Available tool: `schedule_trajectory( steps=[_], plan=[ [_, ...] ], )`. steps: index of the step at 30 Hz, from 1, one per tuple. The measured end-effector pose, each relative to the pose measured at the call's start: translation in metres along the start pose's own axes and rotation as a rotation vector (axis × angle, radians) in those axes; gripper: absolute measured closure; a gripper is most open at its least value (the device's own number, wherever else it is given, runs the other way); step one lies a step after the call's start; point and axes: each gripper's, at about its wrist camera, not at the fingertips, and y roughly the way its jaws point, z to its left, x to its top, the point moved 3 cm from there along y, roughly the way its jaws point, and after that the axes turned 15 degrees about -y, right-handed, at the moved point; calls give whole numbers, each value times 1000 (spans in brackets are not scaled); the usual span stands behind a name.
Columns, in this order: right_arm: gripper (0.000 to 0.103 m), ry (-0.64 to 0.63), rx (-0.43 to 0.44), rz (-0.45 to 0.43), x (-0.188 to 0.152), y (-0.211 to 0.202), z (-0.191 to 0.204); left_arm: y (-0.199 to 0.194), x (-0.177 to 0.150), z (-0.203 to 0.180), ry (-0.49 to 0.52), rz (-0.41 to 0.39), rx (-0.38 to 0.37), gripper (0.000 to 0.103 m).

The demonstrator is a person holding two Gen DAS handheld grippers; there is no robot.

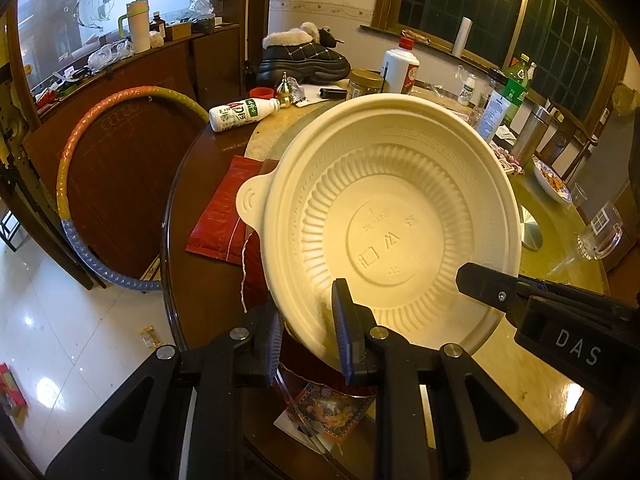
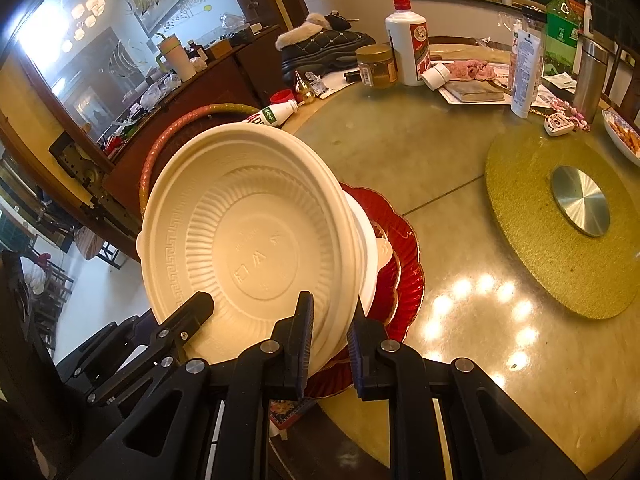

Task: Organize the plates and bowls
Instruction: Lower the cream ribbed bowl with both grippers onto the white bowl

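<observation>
Both grippers are pinching the rim of a cream, ribbed, moulded-pulp bowl [image 1: 392, 216], tilting it above a scalloped glossy red plate [image 2: 404, 280]: the left gripper [image 1: 308, 336] is gripping its near edge, the right gripper [image 2: 330, 344] its opposite rim, over the round polished table [image 2: 460, 184].

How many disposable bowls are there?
2: the cream bowl, held by the left gripper and right gripper; a white bowl behind it on the red plate. More may nest unseen.

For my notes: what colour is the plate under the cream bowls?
Red, with a scalloped gold edge: the plate shows best in the right wrist view.
</observation>
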Motion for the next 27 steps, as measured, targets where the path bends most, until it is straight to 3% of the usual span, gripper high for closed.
schedule_trajectory(
  steps=[18,27],
  plan=[
    [83,16,11,13,6,1,0,3,5,2,-17,16,-1,82],
    [72,39,49,24,7,2,0,2,8,2,-27,5,-10,81]
  ],
)
